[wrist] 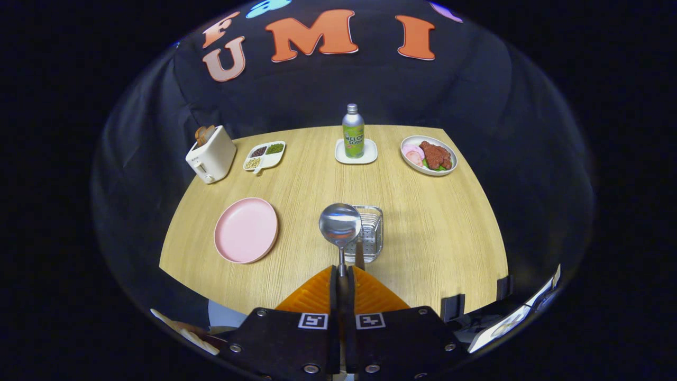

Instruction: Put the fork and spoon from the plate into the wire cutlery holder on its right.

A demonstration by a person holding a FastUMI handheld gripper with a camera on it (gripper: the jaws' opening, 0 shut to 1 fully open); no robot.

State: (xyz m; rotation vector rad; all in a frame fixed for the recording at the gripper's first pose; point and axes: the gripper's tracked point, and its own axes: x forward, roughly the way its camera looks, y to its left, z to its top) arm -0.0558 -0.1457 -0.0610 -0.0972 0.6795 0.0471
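Spoon gripped in the tongs above the wire holder.
On the wooden surface, the pink plate lies bare at left; the tongs clamp the spoon by its handle, bowl raised just beside the wire cutlery holder, where a dark handle stands.
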